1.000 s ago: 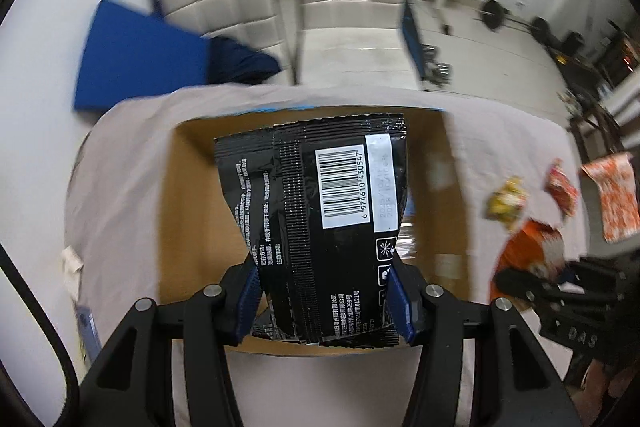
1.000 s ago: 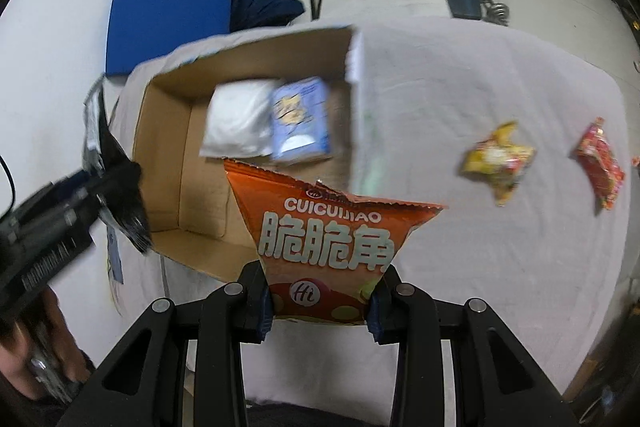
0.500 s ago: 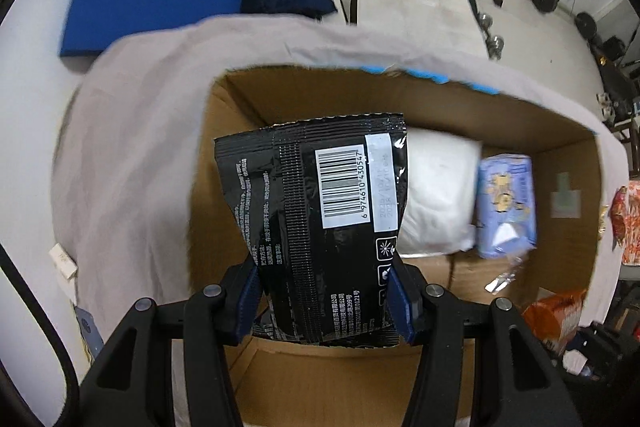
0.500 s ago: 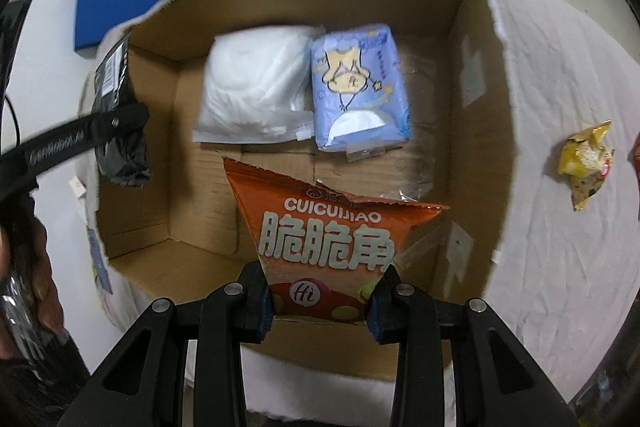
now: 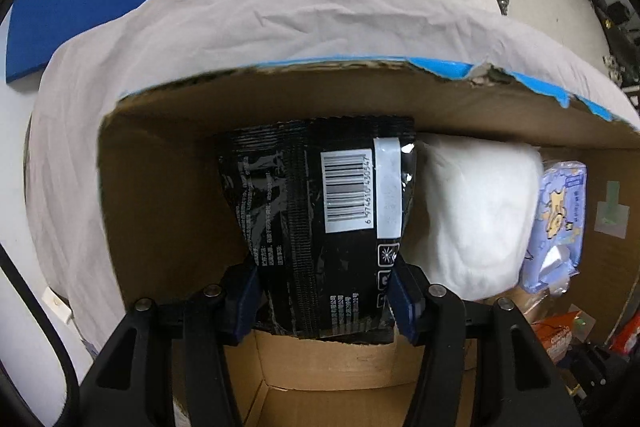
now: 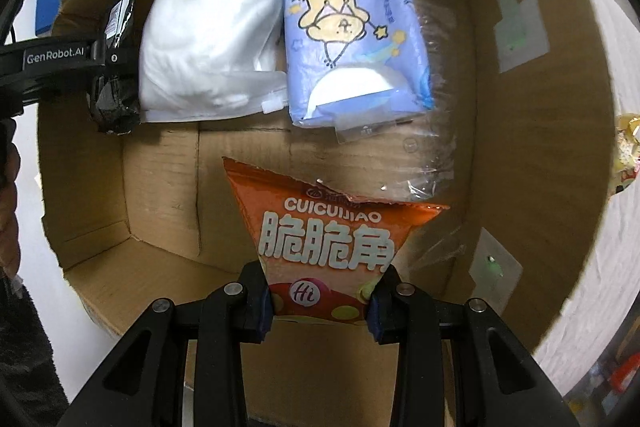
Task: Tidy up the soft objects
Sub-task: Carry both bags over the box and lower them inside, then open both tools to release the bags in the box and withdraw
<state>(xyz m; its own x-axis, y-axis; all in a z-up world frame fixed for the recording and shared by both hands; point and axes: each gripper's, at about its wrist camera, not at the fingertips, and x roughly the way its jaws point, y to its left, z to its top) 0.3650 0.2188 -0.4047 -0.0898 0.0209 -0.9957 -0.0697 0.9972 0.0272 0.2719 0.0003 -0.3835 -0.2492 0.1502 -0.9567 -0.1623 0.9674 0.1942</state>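
In the right wrist view, the pillow pack [image 6: 208, 51] lay inside the box [image 6: 516, 131] at upper left, the tissue pack [image 6: 352, 43] just right of it, touching.

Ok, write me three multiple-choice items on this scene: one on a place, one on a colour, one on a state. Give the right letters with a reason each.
1. Where does the white soft pack lie?
A. in the brown cardboard box
B. on the cloth outside it
C. on a chair

2. What colour is the snack bag in the right gripper?
A. green
B. orange
C. white

3. What is between the fingers of the left gripper?
A. nothing
B. a blue pack
C. a black foil bag with a barcode

Key: 1 A, it rests on the box floor beside the blue cartoon tissue pack. 2 B, orange with white lettering. 3 C, the bag sits between the jaws, which are opening.
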